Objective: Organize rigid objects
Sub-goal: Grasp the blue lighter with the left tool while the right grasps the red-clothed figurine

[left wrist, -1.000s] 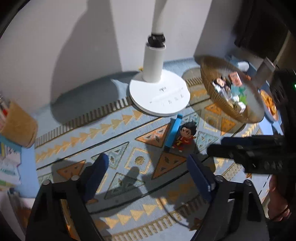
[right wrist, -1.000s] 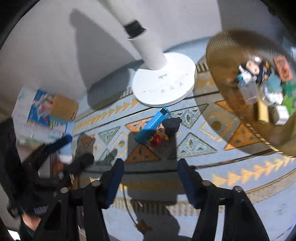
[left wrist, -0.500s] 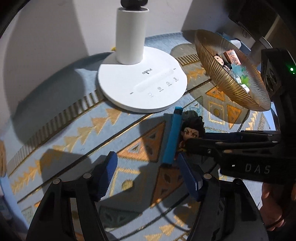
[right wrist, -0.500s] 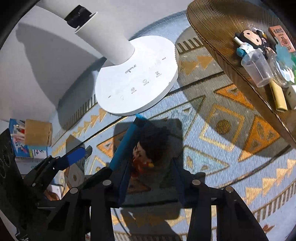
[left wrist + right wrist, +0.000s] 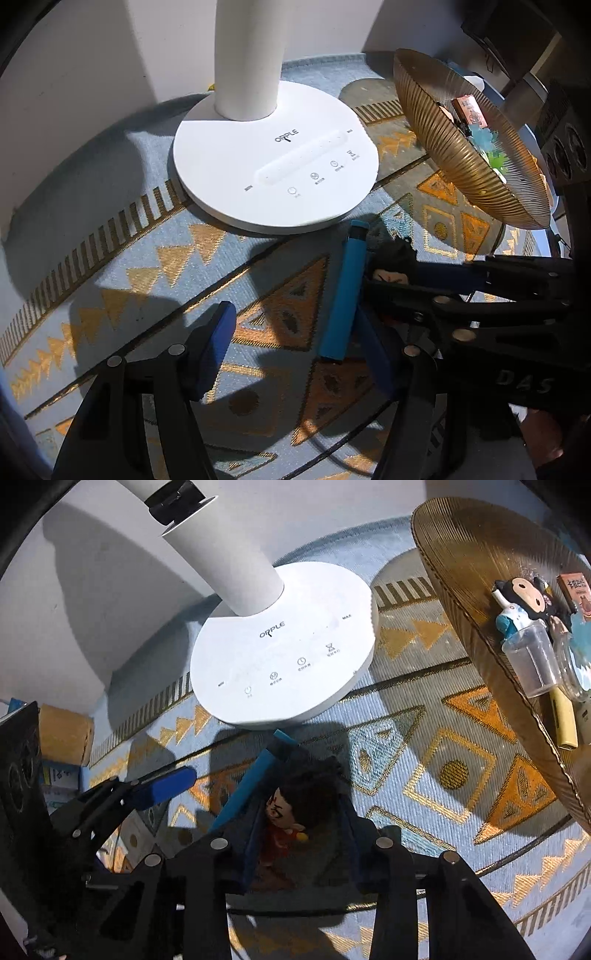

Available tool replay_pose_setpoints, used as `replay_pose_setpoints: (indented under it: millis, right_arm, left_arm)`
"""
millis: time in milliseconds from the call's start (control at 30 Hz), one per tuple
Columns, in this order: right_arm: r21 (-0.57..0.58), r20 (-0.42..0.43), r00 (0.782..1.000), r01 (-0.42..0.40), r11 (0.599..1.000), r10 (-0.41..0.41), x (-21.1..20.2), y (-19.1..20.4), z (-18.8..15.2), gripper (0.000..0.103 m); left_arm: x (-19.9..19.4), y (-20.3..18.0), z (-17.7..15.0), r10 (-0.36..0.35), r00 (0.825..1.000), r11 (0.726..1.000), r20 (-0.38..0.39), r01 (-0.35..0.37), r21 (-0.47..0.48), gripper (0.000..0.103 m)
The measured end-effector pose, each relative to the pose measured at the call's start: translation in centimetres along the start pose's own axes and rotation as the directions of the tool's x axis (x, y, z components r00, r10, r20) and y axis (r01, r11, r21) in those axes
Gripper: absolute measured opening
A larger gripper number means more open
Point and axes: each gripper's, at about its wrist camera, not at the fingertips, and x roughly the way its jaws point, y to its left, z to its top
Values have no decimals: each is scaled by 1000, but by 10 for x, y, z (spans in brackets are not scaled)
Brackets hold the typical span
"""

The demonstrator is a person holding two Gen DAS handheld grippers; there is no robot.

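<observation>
Tilting steeply down, right gripper (image 5: 299, 834) astride figurine (image 5: 291, 812).

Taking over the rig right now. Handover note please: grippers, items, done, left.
Left gripper: open, jaws have just been closing. The blue lighter lies between them, close to one finger, not gripped.
Right gripper: jaws have just been closing around the red figurine. Whether the pads press on it is unclear.
Both items lie side by side on the patterned mat, just in front of the lamp base.
Done: the gold bowl already holds several small items.
Left: complete both grasps, lift, then probably drop both in the bowl.
</observation>
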Motion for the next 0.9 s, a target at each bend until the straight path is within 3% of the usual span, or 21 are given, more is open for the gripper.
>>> replay_pose_setpoints:
  millis: [167, 267, 300, 433, 600, 767, 900]
  right_arm:
    - [-38, 21, 999, 42, 998, -41, -29, -17, -10, 37]
    - [-115, 45, 993, 112, 987, -107, -45, -19, -19, 37]
    - [-127, 57, 990, 135, 983, -128, -50, -21, -22, 37]
    - [-117, 53, 993, 114, 986, -109, -60, -33, -32, 37]
    - [-193, 14, 992, 124, 973, -123, -61, -32, -50, 37]
    - [-374, 14, 970, 230, 899, -242, -57, -19, -70, 37]
    - [-388, 15, 956, 275, 880, -292, -53, -22, -76, 37]
  left_arm:
    - [1, -9, 4, -17, 1000, 1000, 4, 17, 12, 59]
    - [3, -17, 8, -24, 1000, 1000, 8, 24, 12, 31]
    - [4, -18, 8, -42, 999, 999, 4, 42, 6, 14]
    - [2, -13, 1, -129, 992, 987, 5, 129, -94, 12]
    - [-14, 2, -36, -219, 976, 947, 9, 215, -239, 12]
    - [-29, 8, -71, -184, 983, 945, -3, 176, -277, 12]
    - [-30, 14, -64, -178, 984, 936, 20, 175, -304, 13]
